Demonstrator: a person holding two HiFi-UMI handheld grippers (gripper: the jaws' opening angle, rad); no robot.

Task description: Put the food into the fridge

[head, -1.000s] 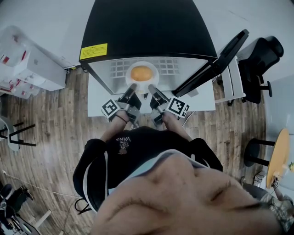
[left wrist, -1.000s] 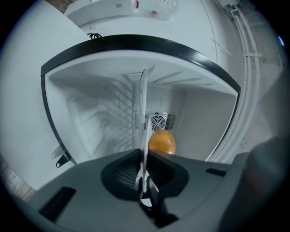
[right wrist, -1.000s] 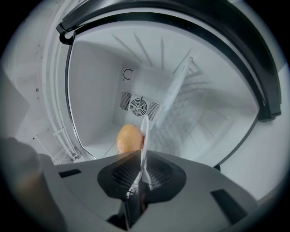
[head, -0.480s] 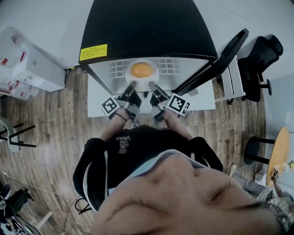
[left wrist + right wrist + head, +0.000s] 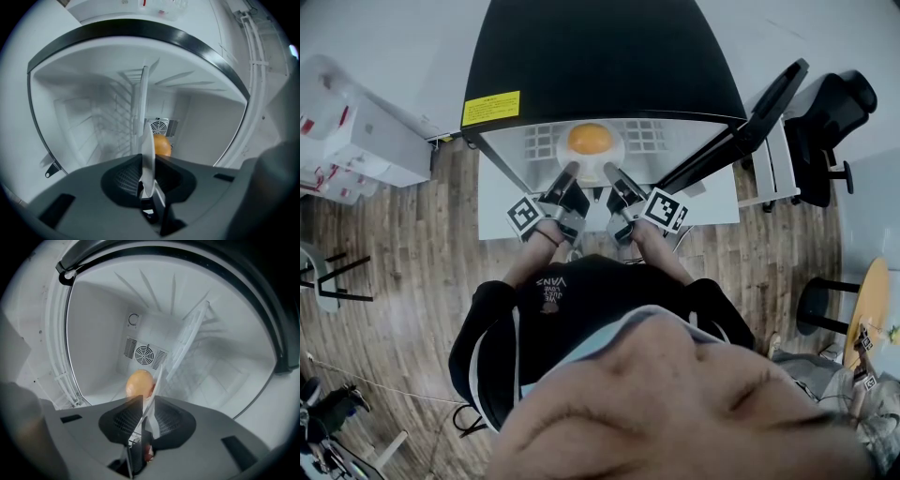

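White plate (image 5: 617, 150) with the round orange food (image 5: 589, 139) on it sits inside the fridge (image 5: 600, 56), on the wire shelf (image 5: 654, 137) as far as I can tell. The placing step looks all but done, and what is in hand is the letting go.

My left gripper (image 5: 570, 172) is clamped on the plate's near rim, which runs edge-on between its jaws. My right gripper (image 5: 608, 172) has just been opening its jaws; the rim lies between them, but the pads seem to stand off it.

Next, I judge, the left must loosen as well. Then both should draw straight back and level, so no jaw catches the rim and drags the plate off the shelf (the food, being round, could roll). After that the door (image 5: 741, 122), swung wide to my right, wants shutting.

The fridge holds nothing else I can see — plate on shelf, food mid-plate, fan grille (image 5: 144, 354) on the back wall.
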